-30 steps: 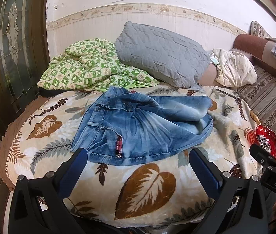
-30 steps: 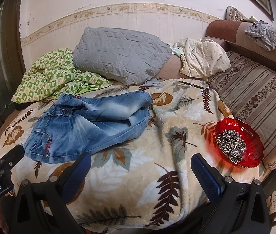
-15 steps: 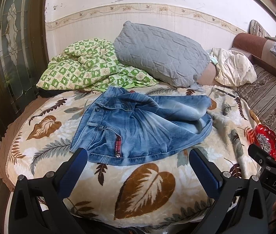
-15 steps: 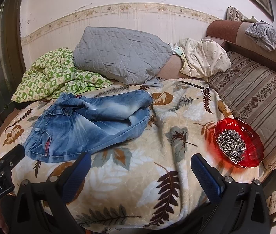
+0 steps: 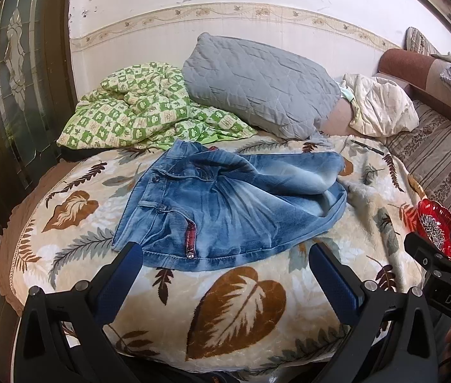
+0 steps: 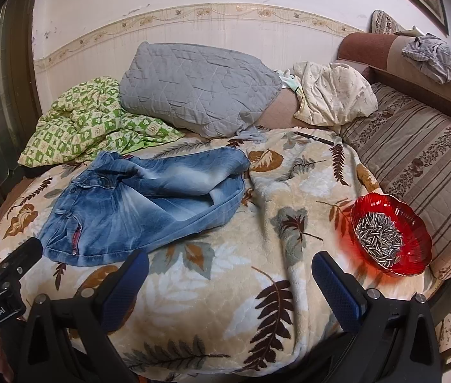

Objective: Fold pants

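Faded blue jeans (image 5: 225, 210) lie folded over on the leaf-print blanket (image 5: 235, 303), waistband to the left, legs doubled back at the right. In the right wrist view the jeans (image 6: 142, 210) sit left of centre. My left gripper (image 5: 225, 274) is open, hovering just in front of the jeans' near hem, holding nothing. Further right, my right gripper (image 6: 230, 277) also stands open over bare blanket (image 6: 241, 287), clear of the jeans. Each gripper's body shows at the edge of the other view.
A red bowl of sunflower seeds (image 6: 391, 236) rests on the blanket near the right edge. A grey pillow (image 5: 257, 79), a green checked quilt (image 5: 139, 111) and a cream cloth (image 5: 381, 108) lie behind. A striped cushion (image 6: 423, 153) borders the right; a pen (image 6: 314, 138) lies near the pillow.
Both views have shifted only slightly; the jeans and the grippers keep nearly the same places and both grippers stay open.
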The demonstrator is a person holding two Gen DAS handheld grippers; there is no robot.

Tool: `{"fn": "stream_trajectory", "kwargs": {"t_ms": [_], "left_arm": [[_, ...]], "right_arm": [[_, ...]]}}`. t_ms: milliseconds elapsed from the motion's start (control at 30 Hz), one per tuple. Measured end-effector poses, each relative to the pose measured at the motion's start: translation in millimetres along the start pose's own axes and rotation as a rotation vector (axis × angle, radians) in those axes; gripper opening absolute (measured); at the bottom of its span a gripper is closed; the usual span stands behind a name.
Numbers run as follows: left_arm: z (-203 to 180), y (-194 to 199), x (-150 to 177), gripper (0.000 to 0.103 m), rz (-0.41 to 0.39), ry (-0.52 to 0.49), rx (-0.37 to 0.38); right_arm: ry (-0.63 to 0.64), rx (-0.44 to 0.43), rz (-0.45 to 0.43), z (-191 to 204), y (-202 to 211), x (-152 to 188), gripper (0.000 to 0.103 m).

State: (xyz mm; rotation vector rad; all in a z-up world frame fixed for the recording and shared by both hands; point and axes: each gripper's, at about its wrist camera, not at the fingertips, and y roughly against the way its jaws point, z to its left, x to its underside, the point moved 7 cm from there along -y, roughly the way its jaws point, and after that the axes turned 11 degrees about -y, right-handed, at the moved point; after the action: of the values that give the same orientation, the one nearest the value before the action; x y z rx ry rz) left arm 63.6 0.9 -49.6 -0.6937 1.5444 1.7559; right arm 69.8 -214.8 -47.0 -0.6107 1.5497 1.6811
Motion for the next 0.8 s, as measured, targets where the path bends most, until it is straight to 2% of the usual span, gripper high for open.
{"fn": "stream_trajectory", "kwargs": {"t_ms": [200, 400, 567, 633, 700, 800], "left_arm": [[-1, -5, -3, 0.103, 0.004, -0.016, -0.004], [2, -24, -25, 0.103, -0.02, -0.084, -0.001], [-1, -60, -53, 0.103, -0.038, -0.184, -0.044], [-4, -79, -63, 0.103, -0.039, -0.23, -0.078], [-9, -98, -73, 0.103, -0.045, -0.282, -0.11], [-18, -121, -86, 0.103, -0.05, -0.363, -0.169]], "right_arm": [[0.003, 0.006, 0.017, -2, -8, 0, 0.103], [-0.012, -0.013, 0.088, -11, -22, -6, 0.103], [-0.023, -0.103, 0.09, -26, -50, -32, 0.103], [-0.059, -0.174, 0.082, -31, -64, -43, 0.103], [-0.133, -0.286, 0.085, -33, -79, -54, 0.103], [-0.117, -0.34, 0.134, -41, -110, -66, 0.103]]}}
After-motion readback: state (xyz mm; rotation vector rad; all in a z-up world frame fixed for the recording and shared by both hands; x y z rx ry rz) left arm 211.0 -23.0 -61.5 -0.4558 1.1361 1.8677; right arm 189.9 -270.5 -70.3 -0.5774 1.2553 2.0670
